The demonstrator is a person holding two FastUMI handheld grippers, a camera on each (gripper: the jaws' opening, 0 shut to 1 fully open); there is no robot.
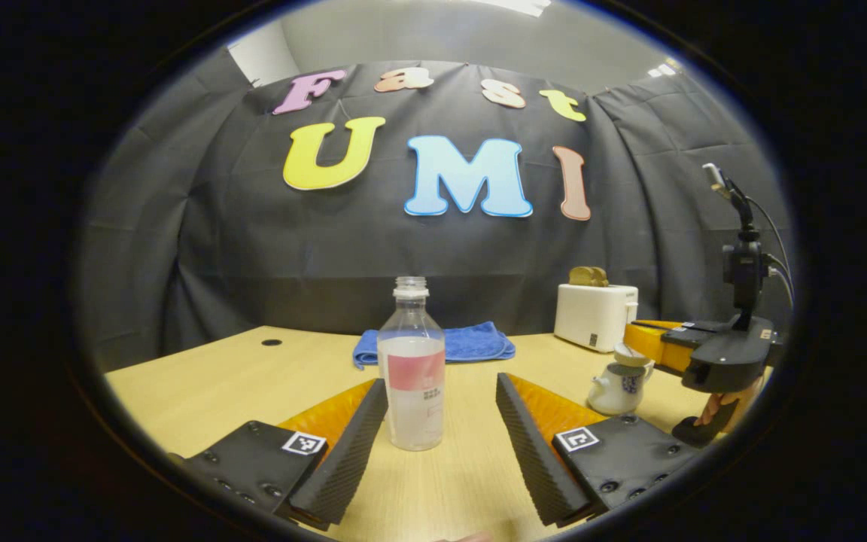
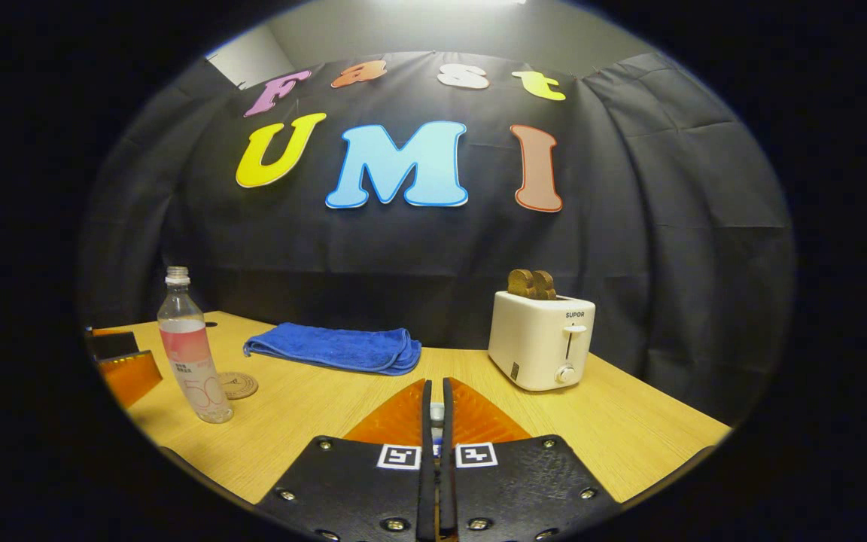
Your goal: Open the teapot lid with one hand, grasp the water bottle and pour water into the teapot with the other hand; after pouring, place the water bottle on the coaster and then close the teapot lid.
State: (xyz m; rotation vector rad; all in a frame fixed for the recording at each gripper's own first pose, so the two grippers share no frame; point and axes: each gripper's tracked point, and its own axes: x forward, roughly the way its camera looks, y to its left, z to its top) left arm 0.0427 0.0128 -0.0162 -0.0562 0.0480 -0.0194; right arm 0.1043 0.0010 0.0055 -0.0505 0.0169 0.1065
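My left gripper (image 1: 441, 444) is spread wide, the water bottle (image 1: 412, 365) standing uncapped at centre frame between its fingers, untouched. My right gripper (image 2: 433, 421) is closed on something small, I judge the lid knob; at the right of the left gripper view it sits over the teapot (image 1: 619, 384). I'd advance, close on the label band squarely, and lift upright to avoid spilling.

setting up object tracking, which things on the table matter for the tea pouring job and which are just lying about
Job:
bottle, uncapped
teapot
lid
coaster
left tool, open around the bottle
right tool, closed on the lid knob

Lying about:
towel
toaster with toast
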